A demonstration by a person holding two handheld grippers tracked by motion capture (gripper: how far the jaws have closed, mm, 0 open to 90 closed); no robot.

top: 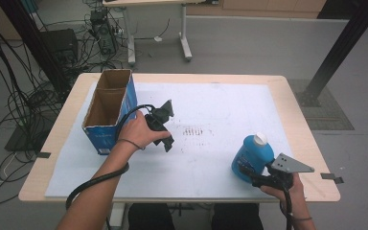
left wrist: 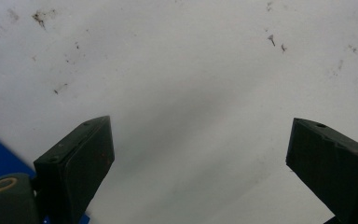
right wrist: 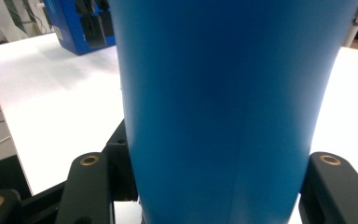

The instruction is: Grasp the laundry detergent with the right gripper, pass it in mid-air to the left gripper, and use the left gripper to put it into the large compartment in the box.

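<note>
**Gripping the blue bottle at the table's near right**

Clamping the blue bottle (top: 251,154) low on its body, the right gripper (top: 250,173) is sitting at the near right part of the table (top: 297,115), close to the front edge. Its jaws are pressing against both sides of the bottle, whose blue wall is rising between them in the right gripper view (right wrist: 223,102). The bottle is standing on the white mat (top: 220,100), leaning slightly, with its white cap (top: 260,139) pointing up and away from the person. The grey three-cornered plate is showing on top of that gripper, just right of the bottle, and the right hand (top: 287,189) is wrapping the handle from below.

The left gripper (top: 168,143) is hovering over the middle left of the mat, pointing down at it, with the left hand (top: 136,132) holding it. Its jaws are standing wide apart with nothing between them; the left gripper view is looking straight at the bare, lightly smudged white surface (left wrist: 191,84).

An open cardboard box (top: 109,110) with blue sides is standing on the far left of the mat, just beside the left hand and well apart from the bottle. Its two compartments are facing up.
</note>
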